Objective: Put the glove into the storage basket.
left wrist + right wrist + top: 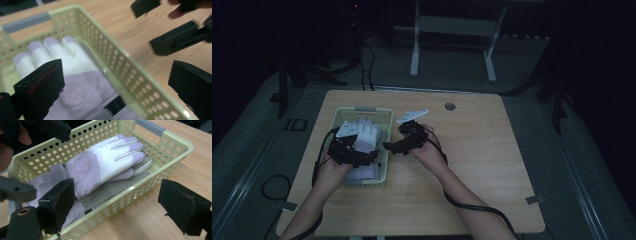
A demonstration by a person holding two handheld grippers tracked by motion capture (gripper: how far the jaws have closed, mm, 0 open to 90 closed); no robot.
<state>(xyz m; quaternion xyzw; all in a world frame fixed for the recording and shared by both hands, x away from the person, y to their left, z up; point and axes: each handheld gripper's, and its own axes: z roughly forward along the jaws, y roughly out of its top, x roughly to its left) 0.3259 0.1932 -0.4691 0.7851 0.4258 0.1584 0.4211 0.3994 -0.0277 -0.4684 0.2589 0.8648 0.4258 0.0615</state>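
The white-and-lilac fabric gloves (pixel 100 167) lie flat in the pale green perforated plastic basket (pixel 384 167) at nine o'clock on the wooden tabletop (pixel 482 165), released there since the left gripper (pixel 354 150) and right gripper (pixel 399 142) both show fingers spread and empty.

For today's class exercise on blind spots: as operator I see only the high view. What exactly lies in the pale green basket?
Observer: Two white-and-lilac gloves, stacked: a top glove back up, on a lower glove.
Operator: Any marking on the top one?
Observer: A round emblem on its back.
Operator: Is the left gripper holding it?
Observer: No. The left gripper has its jaws open astride the basket wall, gripping nothing.
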